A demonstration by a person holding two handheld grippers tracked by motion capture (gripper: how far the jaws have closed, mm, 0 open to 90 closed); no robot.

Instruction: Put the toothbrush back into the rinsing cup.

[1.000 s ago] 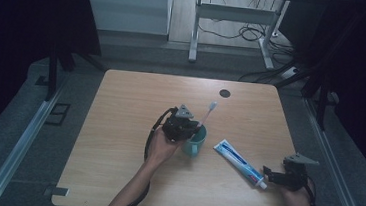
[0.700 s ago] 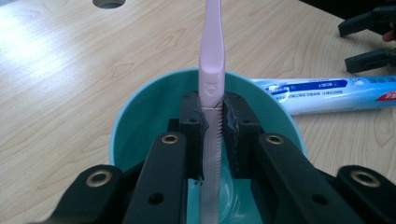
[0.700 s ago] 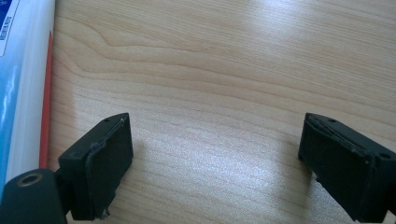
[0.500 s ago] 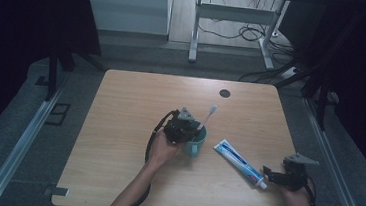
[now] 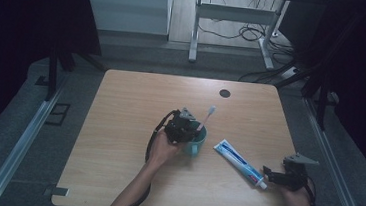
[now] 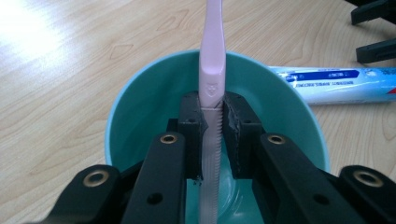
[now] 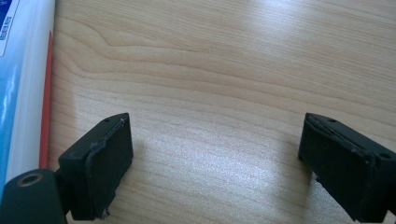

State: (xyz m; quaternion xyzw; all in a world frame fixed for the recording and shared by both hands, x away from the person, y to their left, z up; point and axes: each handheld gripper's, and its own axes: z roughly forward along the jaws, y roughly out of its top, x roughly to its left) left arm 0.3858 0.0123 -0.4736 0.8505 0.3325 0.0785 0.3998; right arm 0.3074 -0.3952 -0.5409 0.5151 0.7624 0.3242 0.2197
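Pink toothbrush (image 6: 212,60) is clamped between the left gripper (image 6: 214,126) jaws, its handle reaching down into the teal cup (image 6: 140,112) near mid-table. Right gripper (image 7: 215,163) rests with jaws spread wide over bare wooden table (image 7: 224,70), beside the toothpaste tube (image 5: 241,163).

Both grippers are black, the left gripper (image 6: 212,140) with brass-ringed screw holes, the right gripper (image 5: 268,174) topped by a grey plate.
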